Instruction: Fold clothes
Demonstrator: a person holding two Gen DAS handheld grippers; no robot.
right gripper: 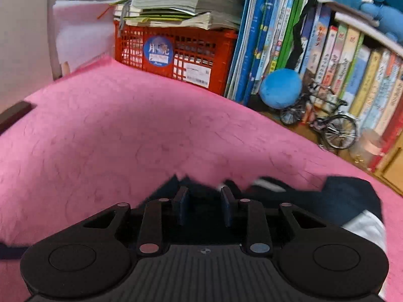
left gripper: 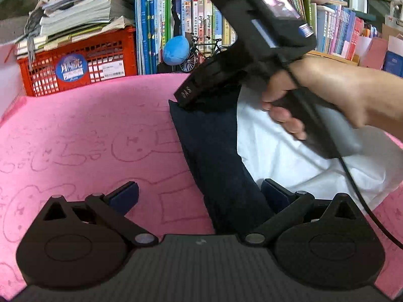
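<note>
Holding papers (right gripper: 186, 2), red crate (right gripper: 176, 50)

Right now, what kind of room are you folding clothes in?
Probably a study or a child's bedroom at home. Rows of books fill the shelves, a red plastic crate holds stacked papers, and a blue plush toy sits beside a small model bicycle, behind the pink blanket.

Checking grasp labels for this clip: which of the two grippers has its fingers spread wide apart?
The left gripper: its fingers stand wide, straddling the dark navy garment. The right gripper has its fingers close together.
</note>
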